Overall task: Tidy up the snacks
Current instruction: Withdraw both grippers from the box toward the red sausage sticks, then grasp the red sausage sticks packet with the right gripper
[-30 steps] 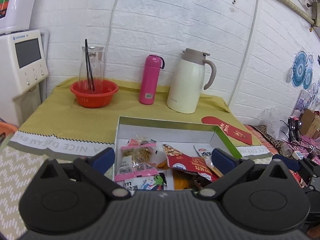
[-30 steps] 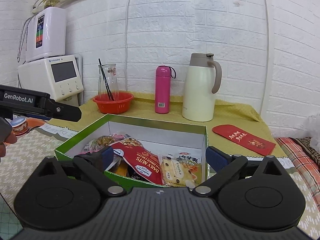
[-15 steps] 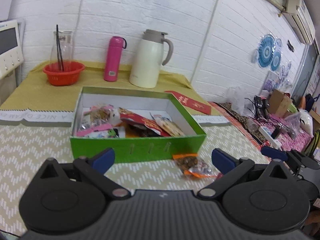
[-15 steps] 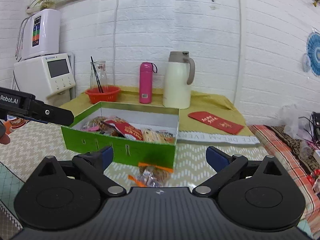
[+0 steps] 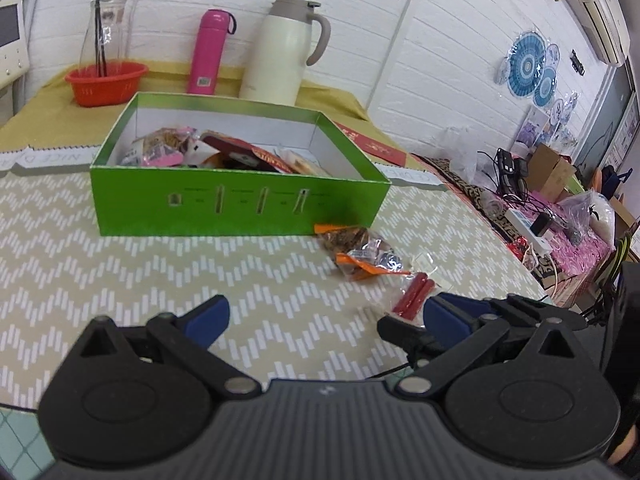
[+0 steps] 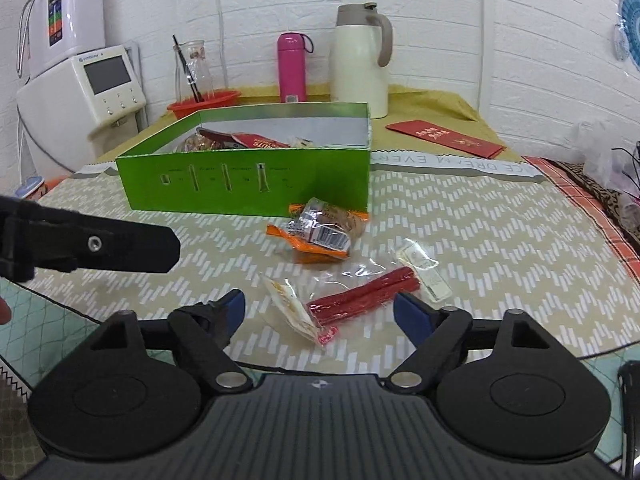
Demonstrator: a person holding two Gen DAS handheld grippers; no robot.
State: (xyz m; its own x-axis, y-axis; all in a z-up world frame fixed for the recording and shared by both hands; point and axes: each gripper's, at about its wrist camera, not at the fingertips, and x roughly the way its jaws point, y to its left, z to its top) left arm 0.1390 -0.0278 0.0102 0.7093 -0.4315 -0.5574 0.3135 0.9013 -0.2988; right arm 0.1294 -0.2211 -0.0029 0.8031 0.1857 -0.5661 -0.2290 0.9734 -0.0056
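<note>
The right gripper (image 6: 318, 306) is held low over the chevron-patterned table mat (image 6: 500, 240), pointed down at a clear sachet of red sausage sticks (image 6: 362, 292) that lies flat on the mat. The jaws are closing, with the sachet between the blue pads (image 6: 408, 314) but not yet pressed by them, so nothing is judged to be gripped. This placement reads as a straddle ahead of a pinch across the sachet's short side. The left gripper (image 5: 324, 314) is seen spread wide and empty, hovering over bare mat to the left of the sachet; it is judged to be waiting in reserve. The green box (image 6: 248, 184) stands beyond, open-topped, white inside, already holding several packets, among them a red nut bag (image 6: 256, 142); it is taken to be the collection bin. Just outside its near wall an orange-edged snack packet (image 6: 320, 232) lies loose, touching or almost touching the box. The sachet is transparent and crinkled, with two red sticks side by side, a white printed end nearest the camera and a small white insert at the far end. The film is judged slippery and liable to buckle, so a grip on the sticks themselves is preferred.
</note>
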